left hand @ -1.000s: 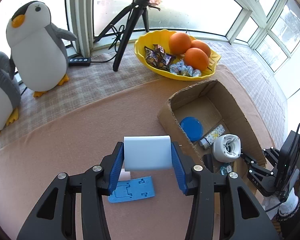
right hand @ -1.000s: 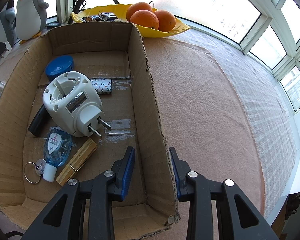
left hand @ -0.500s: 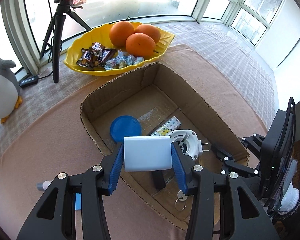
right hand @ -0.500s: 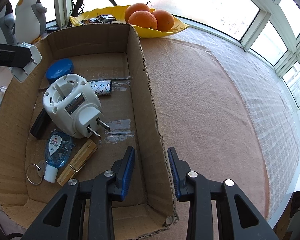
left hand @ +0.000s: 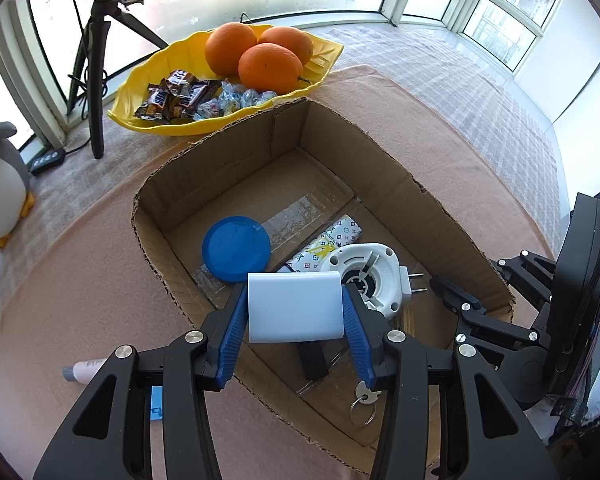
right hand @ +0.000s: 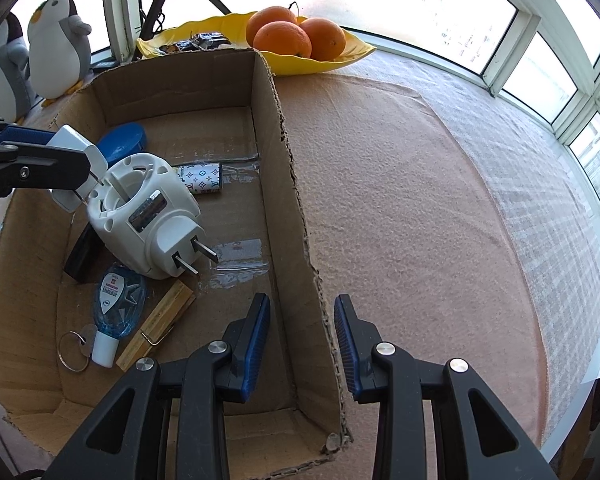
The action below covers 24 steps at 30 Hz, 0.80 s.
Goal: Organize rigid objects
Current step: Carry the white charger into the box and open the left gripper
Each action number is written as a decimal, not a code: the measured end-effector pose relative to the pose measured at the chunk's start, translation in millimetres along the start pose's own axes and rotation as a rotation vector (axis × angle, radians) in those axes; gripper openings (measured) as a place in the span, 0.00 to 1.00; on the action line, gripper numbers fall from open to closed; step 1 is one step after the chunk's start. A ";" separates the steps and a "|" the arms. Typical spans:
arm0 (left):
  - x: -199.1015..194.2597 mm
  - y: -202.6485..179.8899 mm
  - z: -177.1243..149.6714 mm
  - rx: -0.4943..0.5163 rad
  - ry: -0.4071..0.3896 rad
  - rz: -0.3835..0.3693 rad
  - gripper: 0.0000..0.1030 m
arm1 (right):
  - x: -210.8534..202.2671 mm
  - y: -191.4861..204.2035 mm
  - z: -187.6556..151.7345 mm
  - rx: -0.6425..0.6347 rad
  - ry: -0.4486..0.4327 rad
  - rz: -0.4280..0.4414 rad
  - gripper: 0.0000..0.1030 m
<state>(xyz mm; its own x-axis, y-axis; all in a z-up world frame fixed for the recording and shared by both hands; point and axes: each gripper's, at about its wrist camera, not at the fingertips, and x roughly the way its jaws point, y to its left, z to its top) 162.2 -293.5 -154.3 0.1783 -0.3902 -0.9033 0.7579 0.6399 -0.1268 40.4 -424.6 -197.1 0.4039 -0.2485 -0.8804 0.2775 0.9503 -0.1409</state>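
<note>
My left gripper [left hand: 295, 312] is shut on a white rectangular block [left hand: 294, 307] and holds it over the near-left part of the open cardboard box [left hand: 452, 216]. The block also shows in the right wrist view [right hand: 74, 148], above the white plug adapter [right hand: 144, 212]. In the box lie a blue round lid [left hand: 236, 249], a patterned tube [left hand: 332, 244], the adapter [left hand: 370, 276], a black bar, a key ring [left hand: 363, 408], a blue tape dispenser [right hand: 118, 300] and a wooden clip [right hand: 156, 326]. My right gripper [right hand: 302, 344] is open, its fingers straddling the box's right wall [right hand: 296, 220] without touching it.
A yellow bowl [left hand: 148, 92] with oranges and sweets stands behind the box. A tripod [left hand: 96, 52] and toy penguins [right hand: 58, 46] stand at the back left. A small tube [left hand: 86, 370] and a blue flat piece [left hand: 156, 404] lie on the tan mat left of the box.
My left gripper has carried the white block from above the mat to over the box and a little further in. My right gripper has stayed at the box wall.
</note>
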 end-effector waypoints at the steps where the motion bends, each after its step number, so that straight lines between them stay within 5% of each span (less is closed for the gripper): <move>1: 0.0 -0.4 0.0 0.000 0.000 -0.001 0.44 | 0.0 0.0 0.0 0.000 0.000 0.000 0.29; 7: -0.7 -2.9 0.2 0.003 0.004 -0.029 0.45 | 0.1 0.6 -0.1 -0.005 0.000 -0.006 0.29; 9: -1.2 -3.6 0.3 0.005 0.006 -0.031 0.59 | 0.2 1.4 -0.3 -0.005 -0.001 -0.008 0.29; 11: -3.4 -4.5 0.4 0.009 -0.002 -0.025 0.64 | 0.3 2.1 -0.1 -0.006 0.000 -0.010 0.29; 24: -24.3 10.2 -7.4 -0.047 -0.033 -0.034 0.64 | -0.1 2.6 -0.1 -0.007 -0.001 -0.012 0.29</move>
<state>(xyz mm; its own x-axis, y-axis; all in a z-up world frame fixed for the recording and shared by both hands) 161.0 -272.5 -136.7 0.1742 -0.4328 -0.8845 0.7335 0.6563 -0.1766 41.0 -422.2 -197.4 0.4015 -0.2605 -0.8780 0.2767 0.9484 -0.1548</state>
